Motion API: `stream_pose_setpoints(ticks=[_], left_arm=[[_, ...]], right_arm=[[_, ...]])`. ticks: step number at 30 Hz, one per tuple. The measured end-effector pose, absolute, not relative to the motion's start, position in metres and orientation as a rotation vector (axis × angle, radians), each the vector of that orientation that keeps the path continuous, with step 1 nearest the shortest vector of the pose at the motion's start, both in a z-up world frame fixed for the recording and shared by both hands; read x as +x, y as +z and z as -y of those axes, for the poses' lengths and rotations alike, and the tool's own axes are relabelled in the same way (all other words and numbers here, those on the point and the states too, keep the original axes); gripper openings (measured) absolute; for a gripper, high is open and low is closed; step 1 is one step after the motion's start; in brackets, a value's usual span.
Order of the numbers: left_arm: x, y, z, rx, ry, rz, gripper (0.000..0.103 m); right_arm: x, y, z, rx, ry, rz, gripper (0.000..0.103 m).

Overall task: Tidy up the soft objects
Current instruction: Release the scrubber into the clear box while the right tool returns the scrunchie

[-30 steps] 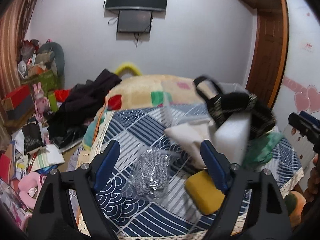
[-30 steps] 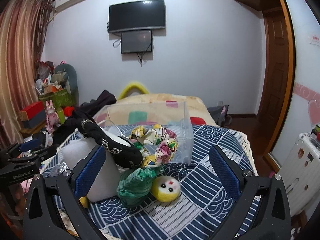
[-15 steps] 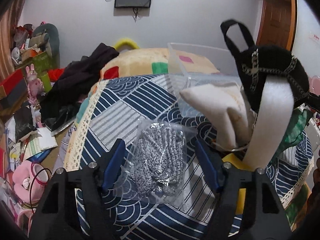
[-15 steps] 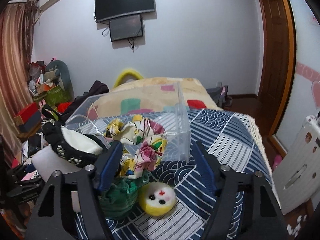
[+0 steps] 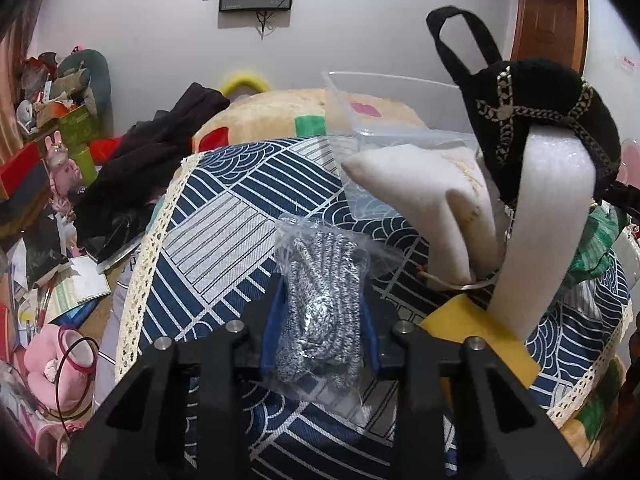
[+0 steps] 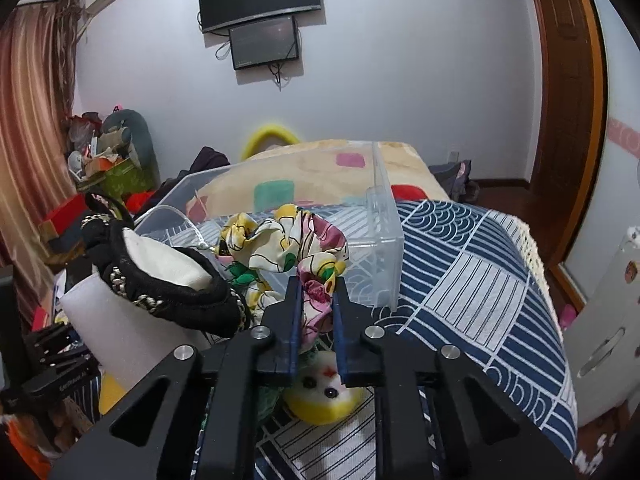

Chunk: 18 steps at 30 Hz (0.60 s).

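Left hand-held gripper [image 5: 322, 320] pinches bagged knit gloves [image 5: 320, 308]; right hand-held gripper [image 6: 317, 312] pinches floral scrunchie [image 6: 296, 248]. Lift straight, clear the pile, drop into clear bin [image 6: 384, 240], upper centre.

Crinkled glossy clear plastic wraps the speckled grey-and-white knit gloves [image 5: 320, 312]. The cover [image 5: 224, 224] is matt woven cotton with a cream lace edge. The box [image 6: 384, 240] is smooth clear plastic. The floral scrunchie [image 6: 296, 248] looks satiny; the foam [image 5: 544, 220] matt white; the tool's [image 6: 317, 312] arms matt black plastic with bright metal pins
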<state>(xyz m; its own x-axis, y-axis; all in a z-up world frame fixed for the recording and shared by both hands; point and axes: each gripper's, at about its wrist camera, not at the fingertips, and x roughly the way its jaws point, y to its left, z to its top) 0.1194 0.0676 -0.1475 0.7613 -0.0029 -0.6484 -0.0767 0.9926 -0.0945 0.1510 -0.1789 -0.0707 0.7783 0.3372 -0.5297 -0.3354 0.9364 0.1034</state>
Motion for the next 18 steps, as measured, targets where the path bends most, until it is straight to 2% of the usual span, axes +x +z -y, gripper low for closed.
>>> stream_pose_setpoints(ticks=[18], left_arm=[[0.092, -0.097, -0.075, -0.148, 0.059, -0.576, 0.029]], right_arm=[[0.127, -0.038, 0.182, -0.035, 0.333, -0.429, 0.011]])
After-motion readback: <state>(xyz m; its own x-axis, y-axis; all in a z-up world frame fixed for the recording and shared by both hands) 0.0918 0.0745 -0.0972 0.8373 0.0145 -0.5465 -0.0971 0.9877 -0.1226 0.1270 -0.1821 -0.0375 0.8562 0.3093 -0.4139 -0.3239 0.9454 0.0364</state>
